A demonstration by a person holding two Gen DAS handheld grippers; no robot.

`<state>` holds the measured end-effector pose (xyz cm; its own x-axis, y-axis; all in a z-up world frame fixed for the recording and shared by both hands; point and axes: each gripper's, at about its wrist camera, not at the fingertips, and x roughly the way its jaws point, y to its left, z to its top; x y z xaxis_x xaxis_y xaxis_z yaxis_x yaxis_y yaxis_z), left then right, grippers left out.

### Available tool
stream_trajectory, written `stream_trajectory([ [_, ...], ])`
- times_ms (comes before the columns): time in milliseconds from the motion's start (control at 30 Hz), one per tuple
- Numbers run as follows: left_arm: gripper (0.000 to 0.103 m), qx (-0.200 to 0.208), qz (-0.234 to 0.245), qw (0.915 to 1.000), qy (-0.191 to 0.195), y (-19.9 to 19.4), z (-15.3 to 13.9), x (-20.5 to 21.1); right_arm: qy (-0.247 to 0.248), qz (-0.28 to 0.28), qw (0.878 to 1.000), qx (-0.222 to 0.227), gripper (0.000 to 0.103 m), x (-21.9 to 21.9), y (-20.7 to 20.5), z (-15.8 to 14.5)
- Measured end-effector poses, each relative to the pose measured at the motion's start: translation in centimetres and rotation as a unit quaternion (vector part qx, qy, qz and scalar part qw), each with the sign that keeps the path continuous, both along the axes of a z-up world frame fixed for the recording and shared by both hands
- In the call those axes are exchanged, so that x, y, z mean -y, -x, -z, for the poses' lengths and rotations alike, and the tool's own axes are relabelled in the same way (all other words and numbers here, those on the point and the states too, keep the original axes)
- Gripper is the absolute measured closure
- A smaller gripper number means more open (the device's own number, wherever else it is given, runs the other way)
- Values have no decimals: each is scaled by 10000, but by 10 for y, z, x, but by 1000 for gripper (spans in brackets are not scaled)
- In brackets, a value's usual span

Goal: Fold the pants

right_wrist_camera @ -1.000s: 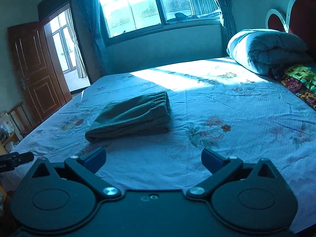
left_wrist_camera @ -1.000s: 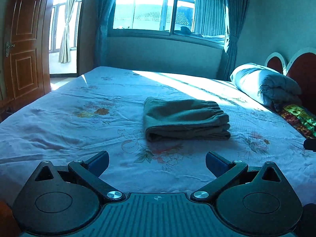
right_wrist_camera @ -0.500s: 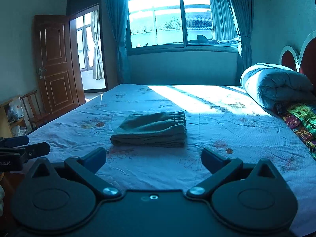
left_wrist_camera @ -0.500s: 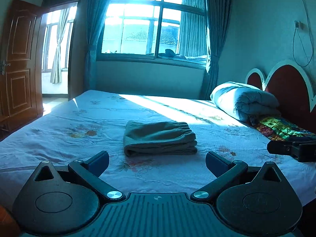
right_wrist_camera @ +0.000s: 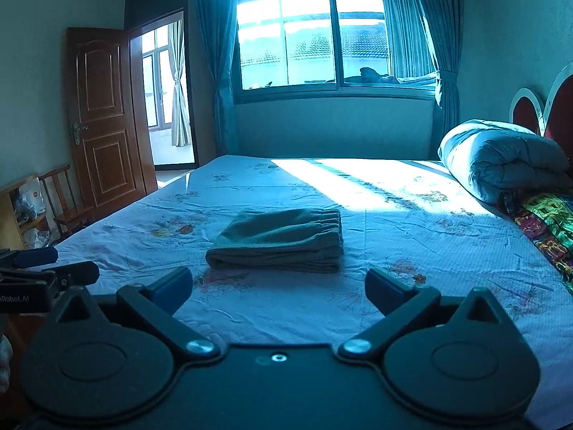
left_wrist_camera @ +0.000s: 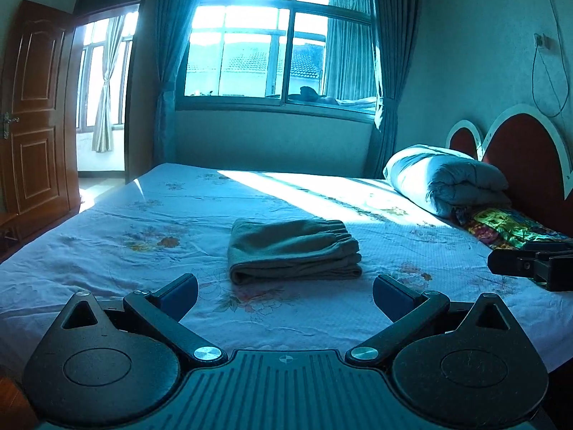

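The olive-green pants (left_wrist_camera: 293, 251) lie folded in a compact stack on the floral bed sheet (left_wrist_camera: 143, 229), waistband to the right. In the right wrist view the same pants (right_wrist_camera: 279, 242) rest mid-bed. My left gripper (left_wrist_camera: 284, 295) hovers open near the bed's front edge, well short of the pants, nothing between its fingers. My right gripper (right_wrist_camera: 277, 292) is likewise open and empty, back from the stack. Each gripper shows at the other view's edge: the right gripper (left_wrist_camera: 533, 263) at the right, the left gripper (right_wrist_camera: 46, 272) at the left.
A rolled grey quilt (left_wrist_camera: 444, 182) and a colourful cloth (left_wrist_camera: 508, 224) lie by the red headboard (left_wrist_camera: 519, 157) on the right. A window with curtains (left_wrist_camera: 279, 46) is behind the bed. A wooden door (right_wrist_camera: 100, 114) stands open on the left, with a chair (right_wrist_camera: 68, 200) beside it.
Both grippers have drawn back and tilted up from the bed, so the pants look smaller and farther away. The pants have not moved. Both stay open.
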<state>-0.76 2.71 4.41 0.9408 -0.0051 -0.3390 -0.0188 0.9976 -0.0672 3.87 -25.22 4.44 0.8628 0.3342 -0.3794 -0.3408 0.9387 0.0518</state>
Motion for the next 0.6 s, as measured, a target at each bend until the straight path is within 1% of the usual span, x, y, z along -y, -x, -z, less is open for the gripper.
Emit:
stream_trajectory([
  [267, 0, 63, 56, 9999, -56, 4, -3, 7, -136, 72, 9999, 28, 6, 8, 3, -4],
  [600, 0, 55, 120, 9999, -55, 4, -1, 9, -97, 63, 9999, 25, 6, 5, 3, -4],
])
